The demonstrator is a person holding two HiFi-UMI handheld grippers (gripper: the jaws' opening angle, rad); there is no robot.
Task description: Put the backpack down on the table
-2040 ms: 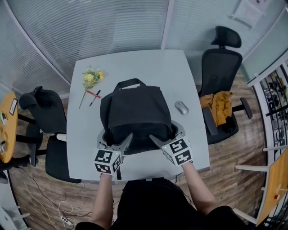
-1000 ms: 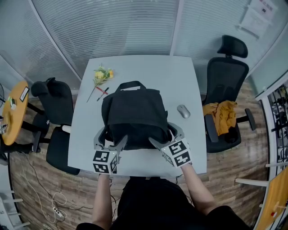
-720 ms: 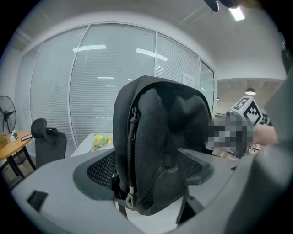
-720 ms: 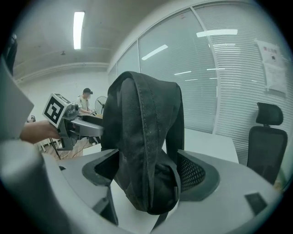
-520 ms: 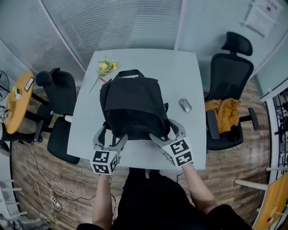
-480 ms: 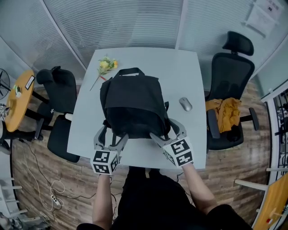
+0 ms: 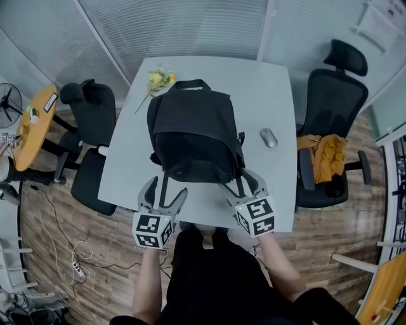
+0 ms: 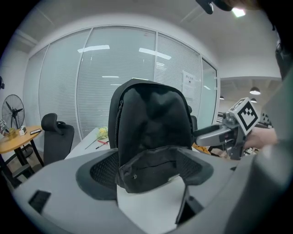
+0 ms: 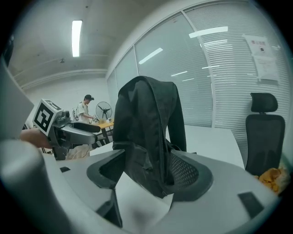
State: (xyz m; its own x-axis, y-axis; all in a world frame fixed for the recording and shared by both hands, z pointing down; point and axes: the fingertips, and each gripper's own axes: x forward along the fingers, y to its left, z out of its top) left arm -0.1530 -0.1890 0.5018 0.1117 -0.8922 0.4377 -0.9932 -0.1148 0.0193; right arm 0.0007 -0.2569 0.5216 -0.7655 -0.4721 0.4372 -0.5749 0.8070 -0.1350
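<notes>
Table (image 7: 274, 95): grey
Backpack (image 7: 193, 133): black, upright
Left gripper (image 7: 167, 189): released, near edge
Right gripper (image 7: 235, 179): jaws just closing, loose, backpack corner between

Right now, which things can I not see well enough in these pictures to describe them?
- Table surface under the backpack: head view, the backpack covers it.
- Posted notice: head view, print too small to read.
- Flowers: left gripper view, too small to tell the kind, right at the backpack's edge.
</notes>
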